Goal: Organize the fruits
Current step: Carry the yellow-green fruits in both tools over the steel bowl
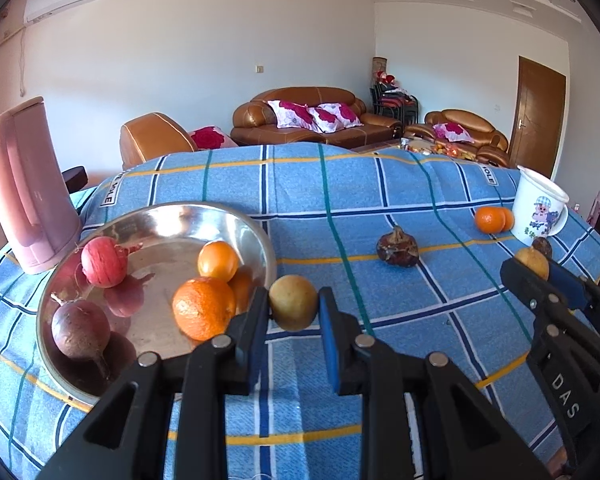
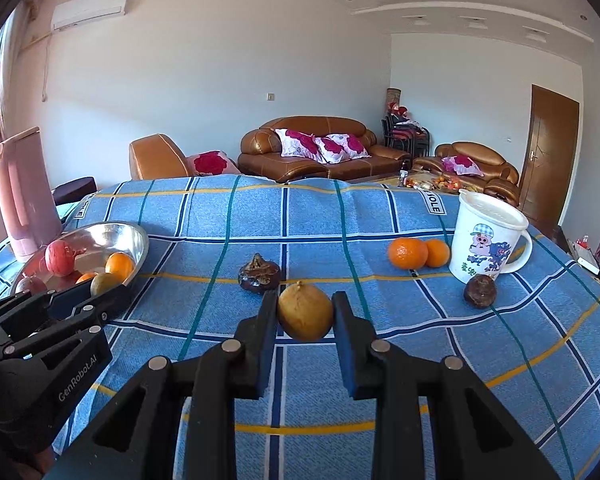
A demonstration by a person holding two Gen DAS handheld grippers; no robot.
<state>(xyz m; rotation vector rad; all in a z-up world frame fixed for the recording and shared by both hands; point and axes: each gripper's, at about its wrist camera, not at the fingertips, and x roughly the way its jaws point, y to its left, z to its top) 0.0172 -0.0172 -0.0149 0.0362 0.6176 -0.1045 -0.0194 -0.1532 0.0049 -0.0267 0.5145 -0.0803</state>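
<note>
Yellow-brown fruit (image 1: 293, 302) clamped in left hand-held gripper (image 1: 294, 312), just beside rim of steel bowl (image 1: 236, 220). Second yellow fruit (image 2: 305, 312) pinched in right hand-held gripper (image 2: 305, 320), above blue checked cloth (image 2: 420, 360) on counter. In bowl: two oranges (image 1: 204, 307), red fruit (image 1: 103, 261), dark purple one (image 1: 80, 330). On cloth: wrinkled dark fruit (image 2: 259, 273), another (image 2: 480, 291) near white mug (image 2: 485, 238), two more oranges (image 2: 407, 253) beside mug. Pink kettle (image 1: 28, 188) behind bowl.

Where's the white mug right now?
The white mug stands upright at the far right of the blue checked cloth in the right wrist view, just right of two oranges, with a dark fruit in front of it.
</note>
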